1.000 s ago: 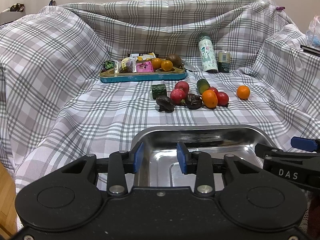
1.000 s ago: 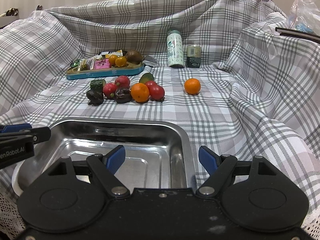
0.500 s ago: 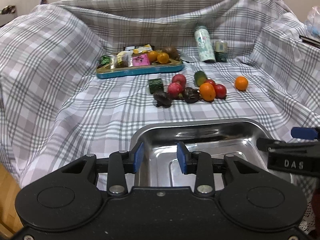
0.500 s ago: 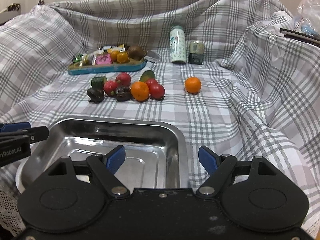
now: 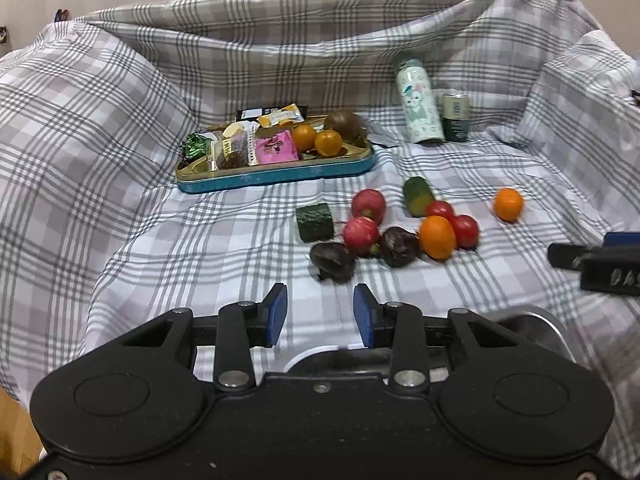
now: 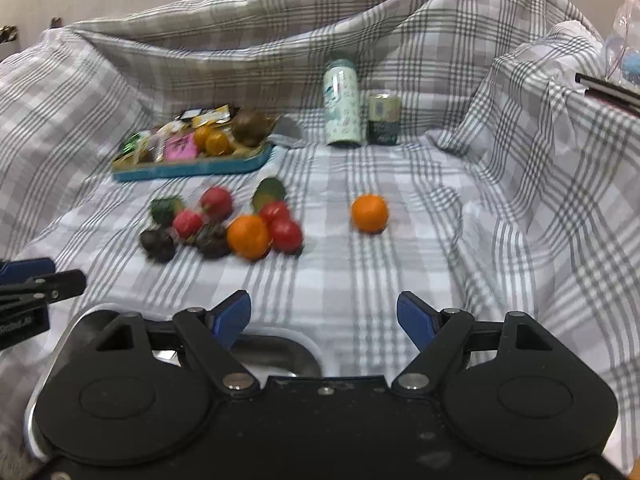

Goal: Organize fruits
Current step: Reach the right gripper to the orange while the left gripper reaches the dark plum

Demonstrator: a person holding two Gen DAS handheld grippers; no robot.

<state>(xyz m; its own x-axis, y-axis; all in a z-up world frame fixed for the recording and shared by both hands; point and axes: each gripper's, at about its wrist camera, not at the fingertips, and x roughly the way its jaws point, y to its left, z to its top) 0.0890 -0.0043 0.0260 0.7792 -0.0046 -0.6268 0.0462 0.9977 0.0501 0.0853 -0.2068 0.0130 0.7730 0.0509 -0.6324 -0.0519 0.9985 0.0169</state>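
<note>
A cluster of fruit lies on the checked cloth: an orange (image 5: pixel 437 237), red tomatoes (image 5: pixel 465 231), red radish-like fruits (image 5: pixel 361 234), dark fruits (image 5: pixel 332 262) and a green block (image 5: pixel 314 222). A lone orange (image 5: pixel 508 204) sits to their right; it also shows in the right wrist view (image 6: pixel 369 213). My left gripper (image 5: pixel 320 314) is open and empty, just short of the dark fruit. My right gripper (image 6: pixel 324 316) is wide open and empty, well short of the lone orange. A steel tray (image 5: pixel 548 326) lies mostly hidden under both grippers.
A blue tin tray (image 5: pixel 276 172) with snacks and small oranges stands at the back. A patterned bottle (image 5: pixel 420 108) and a small can (image 5: pixel 456 117) stand behind the fruit. The cloth rises in folds on both sides and at the back.
Both grippers have moved forward over the steel tray toward the fruit, which now looks larger and closer. The jaws have kept their openings.
</note>
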